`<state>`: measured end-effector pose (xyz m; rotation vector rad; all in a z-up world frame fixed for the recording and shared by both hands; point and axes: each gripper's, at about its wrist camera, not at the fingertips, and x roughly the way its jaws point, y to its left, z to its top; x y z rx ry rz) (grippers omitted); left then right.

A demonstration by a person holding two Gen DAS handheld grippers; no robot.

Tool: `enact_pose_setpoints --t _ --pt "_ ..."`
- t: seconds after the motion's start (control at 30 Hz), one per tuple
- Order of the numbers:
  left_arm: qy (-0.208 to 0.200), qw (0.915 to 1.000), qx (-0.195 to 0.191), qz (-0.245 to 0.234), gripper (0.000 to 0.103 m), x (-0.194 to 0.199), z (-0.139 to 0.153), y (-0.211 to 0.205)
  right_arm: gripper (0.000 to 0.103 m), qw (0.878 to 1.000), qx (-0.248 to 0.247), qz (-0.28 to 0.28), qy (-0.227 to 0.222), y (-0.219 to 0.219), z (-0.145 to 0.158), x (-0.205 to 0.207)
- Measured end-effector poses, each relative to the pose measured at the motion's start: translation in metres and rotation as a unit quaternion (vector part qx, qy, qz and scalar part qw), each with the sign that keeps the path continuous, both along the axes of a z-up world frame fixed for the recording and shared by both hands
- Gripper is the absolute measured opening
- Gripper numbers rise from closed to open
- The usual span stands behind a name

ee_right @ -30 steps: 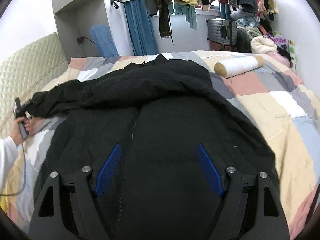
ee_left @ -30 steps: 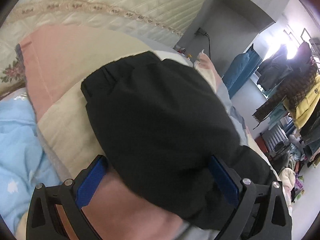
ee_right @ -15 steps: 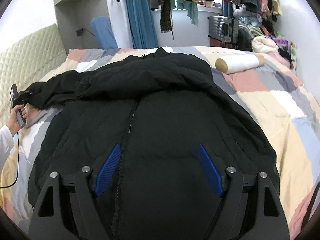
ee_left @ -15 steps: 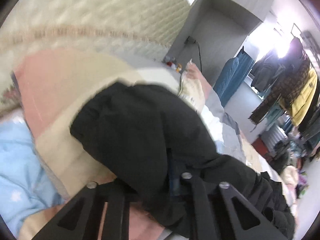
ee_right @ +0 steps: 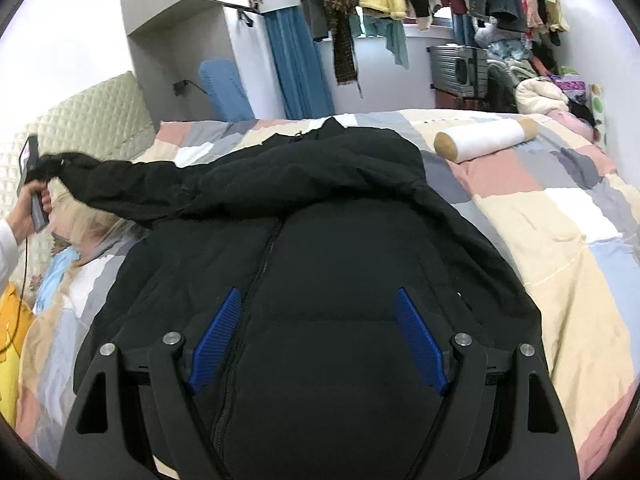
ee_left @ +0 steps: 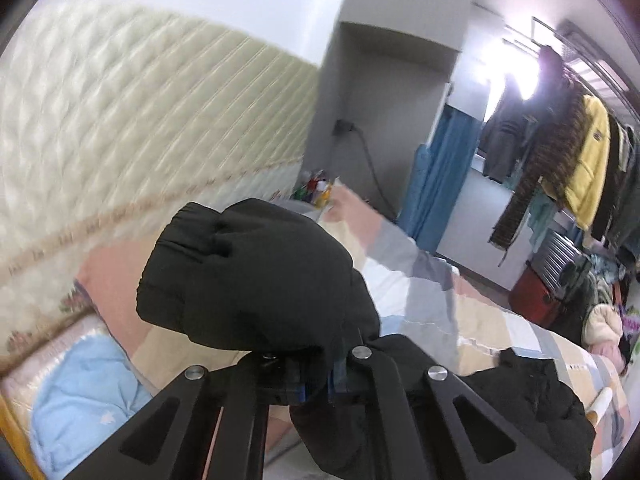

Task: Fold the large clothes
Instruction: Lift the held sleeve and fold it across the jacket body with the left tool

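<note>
Patchwork bedding [ee_left: 424, 300] runs below a quilted headboard [ee_left: 120, 120] in the left wrist view, where the left gripper [ee_left: 316, 376] is pinched onto the sleeve cuff [ee_left: 248, 272] of the black jacket [ee_left: 520, 392], raised off the bed near its head edge. From the right wrist, the jacket [ee_right: 320, 240] lies zipped across the bed's middle; the right gripper [ee_right: 320, 340] hovers spread above its hem, while bare bedding [ee_right: 560, 220] borders the right edge beside a white bolster [ee_right: 484, 140]. No legible writing.
</note>
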<state>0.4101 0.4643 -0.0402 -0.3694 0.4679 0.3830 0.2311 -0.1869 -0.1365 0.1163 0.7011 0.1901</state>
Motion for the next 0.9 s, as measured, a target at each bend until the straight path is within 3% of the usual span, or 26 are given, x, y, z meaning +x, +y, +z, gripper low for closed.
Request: enact_pose_setpoints --t 0.2,0.27,0.4,0.67,0.8,0.9 --pt "-0.015 0.9989 0.038 -0.025 0.005 -0.006 0.067 -0.073 0.083 1.000 0.021 0.009 -0.011 -0.019 0.005 -0.012" --pt "-0.022 0.9980 0.044 -0.038 0.005 -0.010 0.082 -0.103 0.086 1.000 0.007 0.006 -0.023 -0.023 0.007 -0.021" --pt "-0.039 0.9955 0.050 -0.071 0.006 -0.024 0.103 -0.163 0.103 0.999 -0.008 -0.002 -0.034 -0.033 0.010 -0.028" --pt "-0.059 0.9907 0.036 -0.117 0.006 -0.023 0.130 -0.263 0.103 0.998 0.043 -0.007 -0.041 -0.062 0.010 -0.033" --pt "-0.059 0.9872 0.042 -0.142 0.006 -0.013 0.132 -0.320 0.103 0.999 0.012 -0.014 -0.041 -0.066 0.008 -0.036" --pt "-0.057 0.9839 0.037 -0.165 0.006 -0.004 0.125 -0.363 0.103 0.999 0.015 -0.018 -0.043 -0.075 0.010 -0.035"
